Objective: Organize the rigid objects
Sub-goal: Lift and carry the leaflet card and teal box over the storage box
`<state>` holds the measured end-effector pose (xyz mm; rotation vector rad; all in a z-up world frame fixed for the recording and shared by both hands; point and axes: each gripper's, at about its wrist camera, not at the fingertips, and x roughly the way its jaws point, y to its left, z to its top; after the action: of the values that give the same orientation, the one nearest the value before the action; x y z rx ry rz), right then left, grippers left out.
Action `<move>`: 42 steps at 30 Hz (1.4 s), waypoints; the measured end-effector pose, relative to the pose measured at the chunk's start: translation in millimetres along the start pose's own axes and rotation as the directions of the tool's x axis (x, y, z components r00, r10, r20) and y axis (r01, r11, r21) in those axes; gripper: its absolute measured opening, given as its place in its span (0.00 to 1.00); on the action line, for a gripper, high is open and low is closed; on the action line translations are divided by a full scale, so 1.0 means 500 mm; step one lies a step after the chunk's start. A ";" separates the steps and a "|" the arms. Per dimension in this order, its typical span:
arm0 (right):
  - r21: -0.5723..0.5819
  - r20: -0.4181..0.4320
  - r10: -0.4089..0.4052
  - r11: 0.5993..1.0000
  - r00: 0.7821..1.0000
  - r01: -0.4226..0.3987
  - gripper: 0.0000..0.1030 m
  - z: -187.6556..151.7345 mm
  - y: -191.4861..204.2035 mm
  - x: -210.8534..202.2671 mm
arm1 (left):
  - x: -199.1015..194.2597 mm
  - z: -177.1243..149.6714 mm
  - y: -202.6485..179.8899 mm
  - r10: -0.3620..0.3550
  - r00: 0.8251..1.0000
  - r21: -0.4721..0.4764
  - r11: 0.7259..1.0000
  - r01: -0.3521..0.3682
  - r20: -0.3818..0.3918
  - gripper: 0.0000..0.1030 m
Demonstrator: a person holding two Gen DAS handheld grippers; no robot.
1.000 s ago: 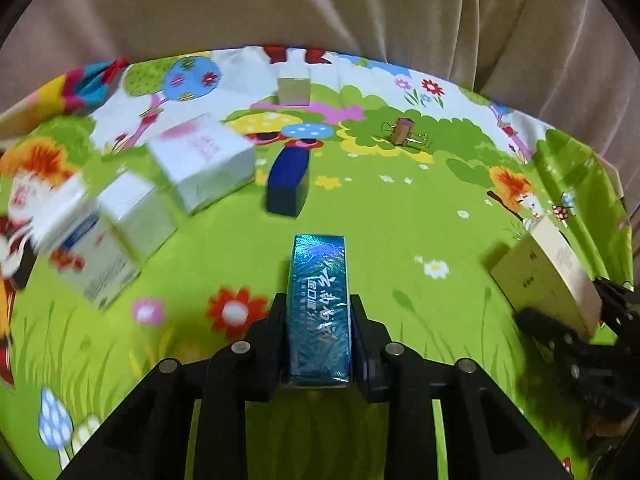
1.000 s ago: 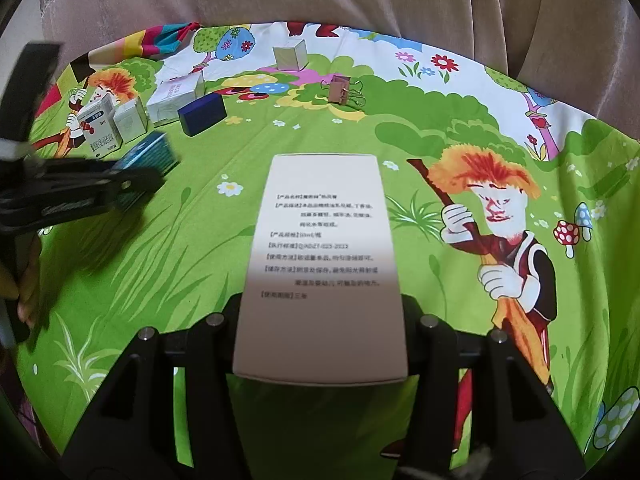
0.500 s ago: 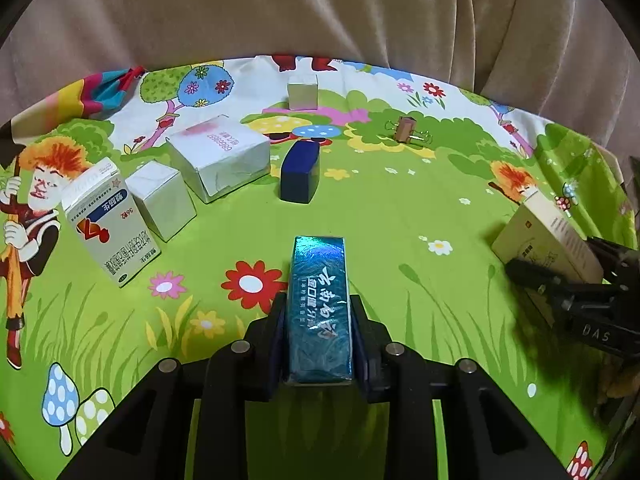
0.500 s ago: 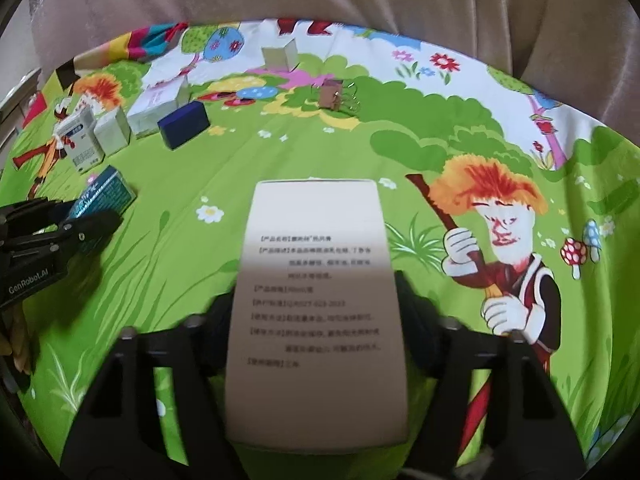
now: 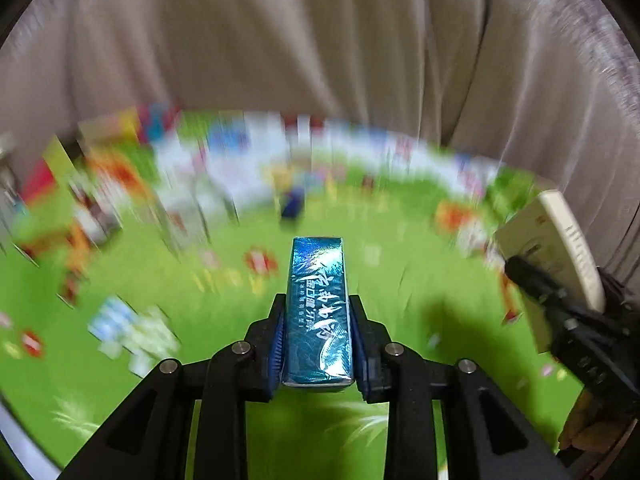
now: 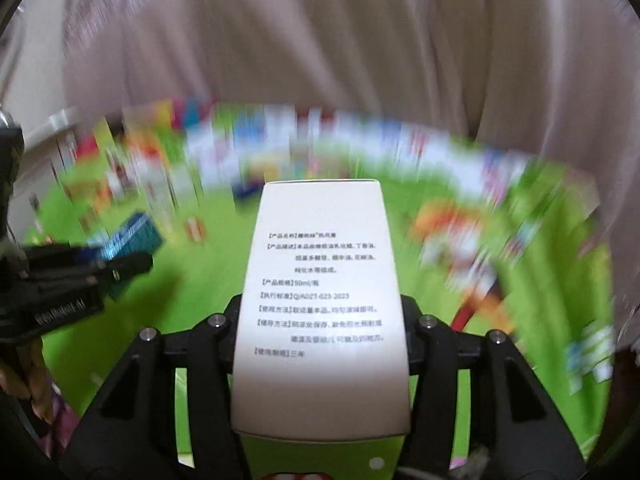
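Note:
My left gripper (image 5: 318,316) is shut on a shiny teal box (image 5: 318,280) with white lettering, held above the green cartoon cloth (image 5: 180,392). My right gripper (image 6: 322,320) is shut on a tall white box (image 6: 320,280) with black printed text. The white box also shows at the right in the left wrist view (image 5: 556,236). The teal box also shows at the left in the right wrist view (image 6: 132,236). The boxes lying on the cloth at the back left (image 5: 224,196) are smeared by motion blur.
A beige curtain (image 5: 320,40) fills the upper half of both views behind the cloth. A dark blue box (image 5: 292,200) lies on the cloth ahead, blurred. The person's hand (image 6: 24,376) shows at the left edge.
Both grippers have lifted and tilted up with their boxes; the cloth has dropped lower in view and the curtain fills more. Both views are now motion-blurred.

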<state>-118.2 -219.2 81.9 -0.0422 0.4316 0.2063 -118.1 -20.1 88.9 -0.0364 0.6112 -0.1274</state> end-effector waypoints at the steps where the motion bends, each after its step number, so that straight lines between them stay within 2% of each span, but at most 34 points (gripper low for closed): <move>1: -0.001 0.079 -0.009 1.000 0.997 0.009 0.53 0.016 0.005 -0.041 | -0.054 0.017 -0.003 0.014 0.996 0.005 1.000 -0.015 0.087 0.29; 2: -0.002 0.158 -0.025 1.000 0.987 0.026 0.53 0.030 0.011 -0.082 | -0.085 0.025 -0.003 0.021 0.990 0.006 1.000 -0.022 0.138 0.29; 3: -0.001 0.265 -0.035 0.999 0.964 0.036 0.54 0.045 0.019 -0.138 | -0.142 0.036 -0.009 0.040 0.971 0.008 0.999 -0.043 0.238 0.29; 5: -0.011 0.367 -0.052 0.998 0.929 0.061 0.54 0.058 0.034 -0.196 | -0.210 0.046 -0.017 0.062 0.934 0.019 0.997 -0.074 0.352 0.29; 7: -0.028 0.455 -0.059 0.996 0.889 0.081 0.54 0.065 0.054 -0.249 | -0.248 0.050 -0.020 0.066 0.910 0.024 0.996 -0.083 0.408 0.29; 8: -0.032 0.475 -0.057 0.996 0.878 0.082 0.54 0.068 0.061 -0.264 | -0.273 0.048 -0.018 0.068 0.895 0.015 0.996 -0.083 0.441 0.29; 11: -0.048 0.509 -0.035 0.997 0.860 0.069 0.54 0.076 0.083 -0.300 | -0.309 0.037 -0.012 0.075 0.879 -0.001 0.996 -0.084 0.471 0.29; 16: -0.092 0.530 -0.001 0.994 0.848 0.058 0.54 0.081 0.114 -0.329 | -0.331 0.012 -0.003 0.090 0.874 -0.002 0.995 -0.101 0.477 0.29; 30: -0.196 0.467 0.113 0.980 0.877 -0.022 0.54 0.071 0.196 -0.326 | -0.365 -0.062 0.100 0.166 0.898 -0.090 0.986 -0.141 0.408 0.29; 33: -0.226 0.438 0.165 0.972 0.884 -0.070 0.54 0.068 0.221 -0.322 | -0.368 -0.079 0.125 0.188 0.905 -0.113 0.981 -0.156 0.381 0.29; 36: -0.264 0.380 0.249 0.952 0.891 -0.154 0.54 0.067 0.257 -0.311 | -0.378 -0.094 0.152 0.213 0.907 -0.139 0.975 -0.173 0.364 0.29; 42: -0.366 0.300 0.374 0.895 0.878 -0.256 0.54 0.055 0.343 -0.299 | -0.410 -0.133 0.221 0.284 0.900 -0.216 0.951 -0.220 0.332 0.29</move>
<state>-275.4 -77.7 170.1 -0.2467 0.0243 0.6019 -310.8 116.4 143.4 -0.1459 0.2531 0.1851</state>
